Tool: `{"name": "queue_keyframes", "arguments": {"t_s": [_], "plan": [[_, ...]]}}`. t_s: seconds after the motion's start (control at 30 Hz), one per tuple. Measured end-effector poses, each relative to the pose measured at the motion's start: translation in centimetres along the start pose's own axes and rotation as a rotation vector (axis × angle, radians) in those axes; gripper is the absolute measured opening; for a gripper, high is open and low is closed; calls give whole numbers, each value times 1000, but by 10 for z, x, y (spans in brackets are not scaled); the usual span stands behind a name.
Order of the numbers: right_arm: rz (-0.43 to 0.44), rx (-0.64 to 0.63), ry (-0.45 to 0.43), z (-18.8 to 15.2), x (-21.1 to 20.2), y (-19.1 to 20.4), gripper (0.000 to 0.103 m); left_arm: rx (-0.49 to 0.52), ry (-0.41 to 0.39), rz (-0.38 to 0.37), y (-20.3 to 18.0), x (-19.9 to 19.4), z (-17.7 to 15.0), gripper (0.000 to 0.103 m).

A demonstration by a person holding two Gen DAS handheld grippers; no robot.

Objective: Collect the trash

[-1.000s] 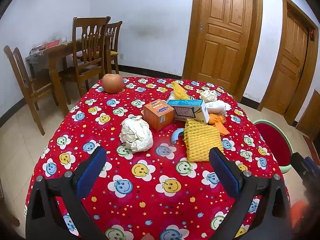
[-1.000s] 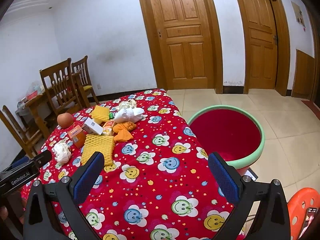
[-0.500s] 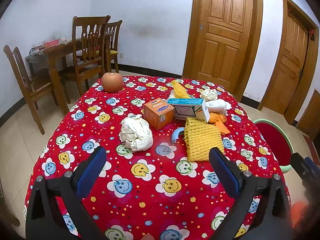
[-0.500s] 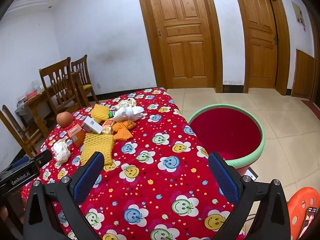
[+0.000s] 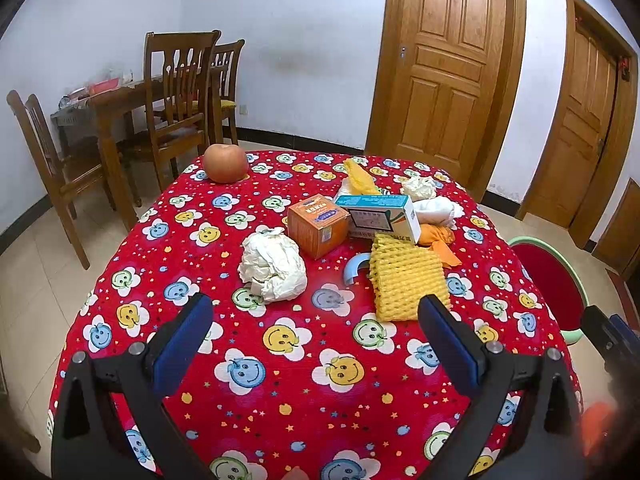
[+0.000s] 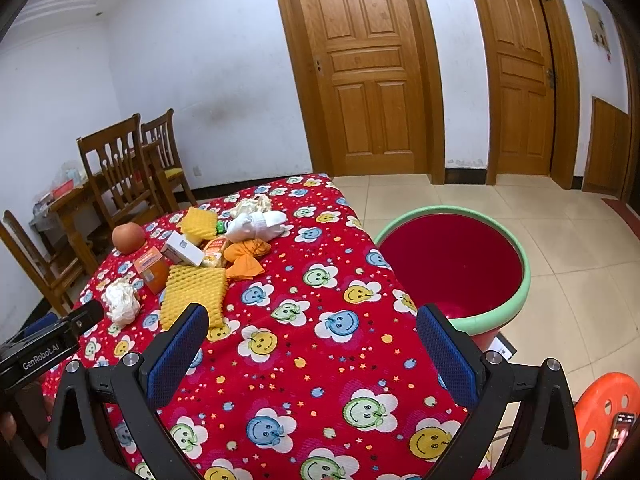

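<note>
Nothing collected yet. Left of the orange box (image 5: pixel 317 225): crumpled paper wad (image 5: pixel 273 265); right of it: yellow foam net (image 5: pixel 407 277), further scraps. Bin (image 6: pixel 454 263) off the table edge looks empty. Left gripper (image 5: pixel 316 326) and right gripper (image 6: pixel 313 336): jaws spread, empty.

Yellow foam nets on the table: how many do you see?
2. One yellow foam net lies nearest the gripper, right of the blue tape roll; the other foam net sits behind the white box. More may be hidden.

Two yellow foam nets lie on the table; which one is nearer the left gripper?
The flat ribbed yellow foam net just ahead of the left gripper, beside the blue ring; the other yellow foam net lies beyond the boxes.
</note>
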State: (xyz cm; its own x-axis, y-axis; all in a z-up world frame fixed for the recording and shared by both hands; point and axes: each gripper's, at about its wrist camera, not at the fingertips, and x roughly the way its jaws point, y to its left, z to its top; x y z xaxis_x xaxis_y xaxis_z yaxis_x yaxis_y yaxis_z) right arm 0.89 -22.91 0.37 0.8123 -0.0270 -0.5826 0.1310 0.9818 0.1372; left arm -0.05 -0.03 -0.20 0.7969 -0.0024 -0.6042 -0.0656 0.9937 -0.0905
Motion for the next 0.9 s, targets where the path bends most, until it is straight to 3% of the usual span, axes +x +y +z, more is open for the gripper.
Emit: {"name": "queue_keyframes", "arguments": {"t_s": [0.6,0.9], "plan": [[16,-2,19,0,6,9,103,3,21,17,9,16,4,101],[31,-24,59,15,36,34,103,11,89,65,37,58,27,101]]}}
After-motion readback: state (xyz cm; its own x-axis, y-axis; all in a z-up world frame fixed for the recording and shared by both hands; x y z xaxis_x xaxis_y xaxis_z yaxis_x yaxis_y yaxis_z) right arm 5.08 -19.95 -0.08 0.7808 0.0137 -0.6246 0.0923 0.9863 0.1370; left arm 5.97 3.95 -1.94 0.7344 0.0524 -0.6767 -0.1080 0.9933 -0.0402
